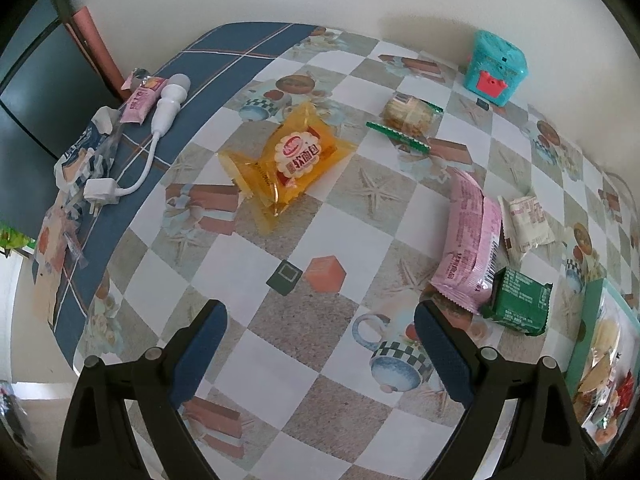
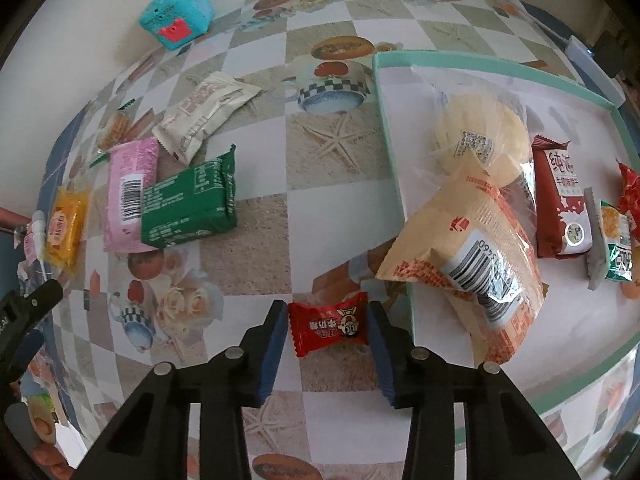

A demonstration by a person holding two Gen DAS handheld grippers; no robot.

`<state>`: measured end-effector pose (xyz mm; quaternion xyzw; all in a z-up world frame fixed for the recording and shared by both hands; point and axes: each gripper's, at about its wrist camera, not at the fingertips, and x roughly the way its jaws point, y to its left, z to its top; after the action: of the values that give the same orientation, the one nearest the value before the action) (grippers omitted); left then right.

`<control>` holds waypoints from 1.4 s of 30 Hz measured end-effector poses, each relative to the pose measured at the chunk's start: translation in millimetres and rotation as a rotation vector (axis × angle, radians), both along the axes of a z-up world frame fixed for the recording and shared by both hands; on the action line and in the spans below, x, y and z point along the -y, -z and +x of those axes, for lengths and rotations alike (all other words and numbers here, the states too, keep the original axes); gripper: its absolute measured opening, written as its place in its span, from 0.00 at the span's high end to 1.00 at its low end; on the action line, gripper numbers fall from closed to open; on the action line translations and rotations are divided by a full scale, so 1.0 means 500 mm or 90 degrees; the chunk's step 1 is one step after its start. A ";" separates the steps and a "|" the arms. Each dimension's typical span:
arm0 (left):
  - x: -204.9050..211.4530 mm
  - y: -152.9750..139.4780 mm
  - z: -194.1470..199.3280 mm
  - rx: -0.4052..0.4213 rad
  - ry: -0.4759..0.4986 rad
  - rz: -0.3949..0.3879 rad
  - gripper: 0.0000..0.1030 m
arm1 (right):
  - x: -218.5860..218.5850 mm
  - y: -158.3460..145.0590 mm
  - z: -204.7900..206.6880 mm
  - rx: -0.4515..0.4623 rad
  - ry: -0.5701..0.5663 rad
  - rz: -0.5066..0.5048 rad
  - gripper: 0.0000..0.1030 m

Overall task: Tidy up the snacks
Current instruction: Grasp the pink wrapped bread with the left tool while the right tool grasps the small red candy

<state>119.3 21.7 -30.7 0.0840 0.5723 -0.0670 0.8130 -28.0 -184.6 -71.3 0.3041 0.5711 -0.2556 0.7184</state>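
My right gripper points down at the table, its jaws drawn in narrow around a small red candy packet. Both pads meet the packet's ends, so it is gripped. The packet lies on the table just outside the near corner of the mint-green tray.

Inside the tray lie a clear bag of pale round cakes, a beige bag with a barcode that hangs over the tray's edge, a dark red packet, and further packets at the far side.

Left of the tray, well apart from it, a green packet rests partly over a pink packet; a cream packet lies just beyond them, and a yellow packet further left. A turquoise toy box stands by the wall.

My left gripper hangs over bare table, jaws wide with nothing between them. Beyond it lies the yellow packet, and a white plug and cord lies on the blue border.
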 end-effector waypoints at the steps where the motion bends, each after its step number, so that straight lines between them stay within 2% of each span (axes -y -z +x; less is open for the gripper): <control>1: 0.003 0.002 0.000 -0.001 0.002 0.002 0.08 | 0.000 -0.001 0.002 0.000 -0.002 -0.007 0.60; 10: 0.022 0.015 0.011 -0.012 0.008 0.002 0.08 | -0.015 0.001 0.042 0.003 -0.034 -0.056 0.64; 17: 0.040 0.019 0.041 -0.029 0.000 -0.061 0.08 | -0.015 -0.002 0.059 0.012 -0.047 -0.079 0.64; 23: 0.084 0.022 0.068 -0.012 0.026 -0.096 0.08 | -0.007 0.003 0.079 0.021 -0.057 -0.090 0.64; 28: 0.125 0.044 0.074 -0.023 0.049 -0.126 0.08 | 0.001 0.002 0.084 0.031 -0.056 -0.083 0.64; 33: 0.173 0.064 0.062 -0.016 0.088 -0.103 0.08 | 0.003 0.004 0.084 0.042 -0.057 -0.078 0.64; 38: 0.199 0.083 0.056 -0.019 0.109 -0.101 0.09 | 0.009 0.002 0.089 0.042 -0.058 -0.077 0.64; 39: 0.201 0.088 0.055 -0.020 0.110 -0.097 0.10 | 0.008 0.003 0.089 0.042 -0.059 -0.078 0.64; 42: 0.203 0.099 0.055 -0.025 0.105 -0.085 0.26 | 0.007 -0.001 0.080 0.042 -0.059 -0.078 0.64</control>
<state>146.8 -80.0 -80.2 0.0751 0.5732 -0.1734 0.7973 11.9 -187.9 -71.0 0.2412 0.5436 -0.2468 0.7651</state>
